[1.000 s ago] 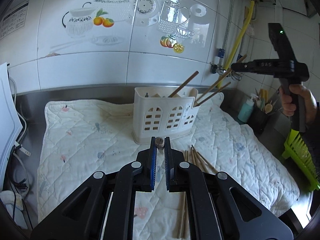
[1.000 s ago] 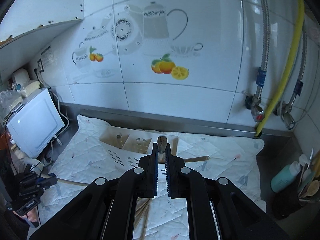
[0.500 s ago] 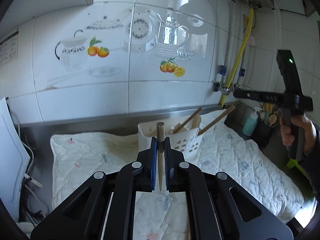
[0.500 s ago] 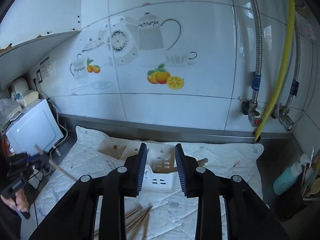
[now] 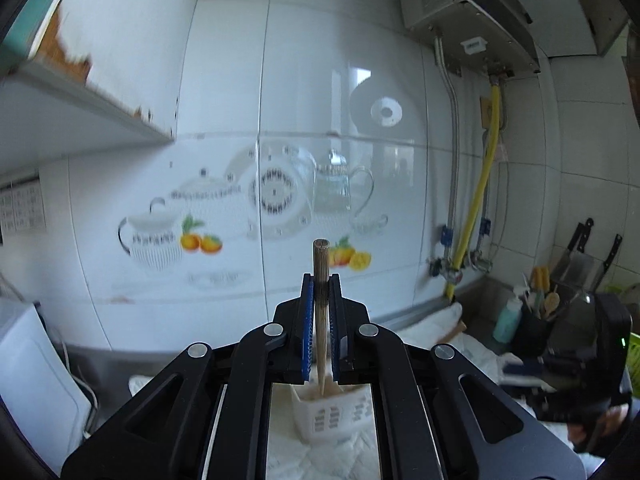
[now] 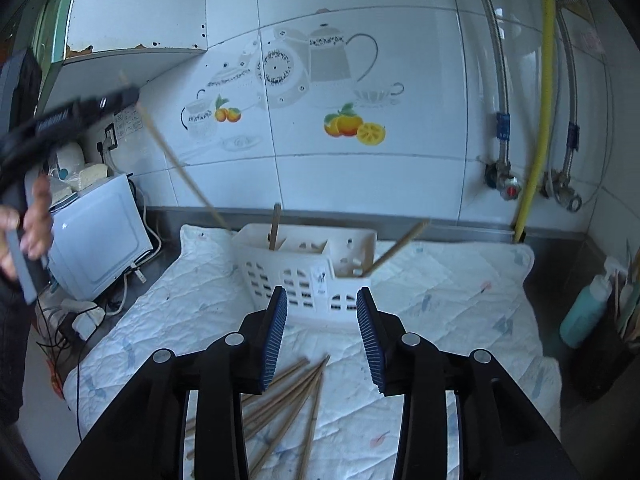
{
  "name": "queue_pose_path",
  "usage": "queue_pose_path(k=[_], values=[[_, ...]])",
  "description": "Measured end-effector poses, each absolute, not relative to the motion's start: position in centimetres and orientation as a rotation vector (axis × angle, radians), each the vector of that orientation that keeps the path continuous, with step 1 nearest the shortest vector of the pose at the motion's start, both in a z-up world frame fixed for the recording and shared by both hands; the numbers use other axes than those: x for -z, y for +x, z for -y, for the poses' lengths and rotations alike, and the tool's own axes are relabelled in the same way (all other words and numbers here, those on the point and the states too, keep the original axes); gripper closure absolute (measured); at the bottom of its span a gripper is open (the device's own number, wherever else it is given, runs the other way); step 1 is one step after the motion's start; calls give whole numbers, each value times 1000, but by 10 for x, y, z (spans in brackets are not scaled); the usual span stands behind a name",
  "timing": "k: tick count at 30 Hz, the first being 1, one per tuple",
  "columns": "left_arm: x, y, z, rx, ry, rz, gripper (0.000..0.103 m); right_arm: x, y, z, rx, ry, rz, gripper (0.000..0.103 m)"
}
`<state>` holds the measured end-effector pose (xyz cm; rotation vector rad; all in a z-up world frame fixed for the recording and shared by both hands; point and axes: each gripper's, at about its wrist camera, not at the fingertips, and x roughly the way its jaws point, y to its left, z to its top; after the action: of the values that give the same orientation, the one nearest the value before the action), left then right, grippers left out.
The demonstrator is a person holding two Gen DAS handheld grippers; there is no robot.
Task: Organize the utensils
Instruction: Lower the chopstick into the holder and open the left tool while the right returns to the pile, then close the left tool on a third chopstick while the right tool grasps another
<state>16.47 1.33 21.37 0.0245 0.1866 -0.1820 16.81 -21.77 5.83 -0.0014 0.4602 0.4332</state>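
Observation:
My left gripper [image 5: 321, 280] is shut on a wooden chopstick [image 5: 321, 272], held high with its lower tip over the white utensil caddy [image 5: 328, 412]. In the right wrist view the same chopstick [image 6: 180, 164] slants down from the left gripper [image 6: 128, 94] toward the caddy [image 6: 304, 276], which holds two chopsticks [image 6: 400, 246]. My right gripper [image 6: 322, 304] is open and empty, above several loose chopsticks [image 6: 292, 396] on the quilted mat [image 6: 440, 288].
A white appliance [image 6: 96, 236] with cables stands left of the mat. A teal bottle [image 6: 584, 312] and a dark holder of utensils [image 6: 616, 344] stand at the right. Pipes and a yellow hose [image 6: 540, 120] run down the tiled wall.
My left gripper has lifted and tilted up with the chopstick, bringing its tip over the caddy. My right gripper let go of its chopstick, opened wider and dropped toward the mat.

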Motion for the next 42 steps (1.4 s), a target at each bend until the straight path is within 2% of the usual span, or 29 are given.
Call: queue_pose_path(k=[6, 19, 20, 25, 31, 42], values=[[-209, 195, -5, 157, 18, -186, 98, -23, 159, 223, -435, 44, -516, 67], [-151, 246, -21, 178, -97, -378, 97, 23, 137, 228, -418, 75, -587, 67], [-150, 245, -21, 176, -95, -378, 94, 26, 135, 228, -416, 73, -590, 67], [-152, 236, -19, 184, -77, -369, 86, 45, 121, 227, -398, 71, -622, 67], [-152, 207, -21, 208, -82, -362, 86, 66, 100, 229, -371, 60, -659, 67], [-79, 132, -18, 265, -65, -488, 85, 115, 75, 215, -357, 51, -716, 70]])
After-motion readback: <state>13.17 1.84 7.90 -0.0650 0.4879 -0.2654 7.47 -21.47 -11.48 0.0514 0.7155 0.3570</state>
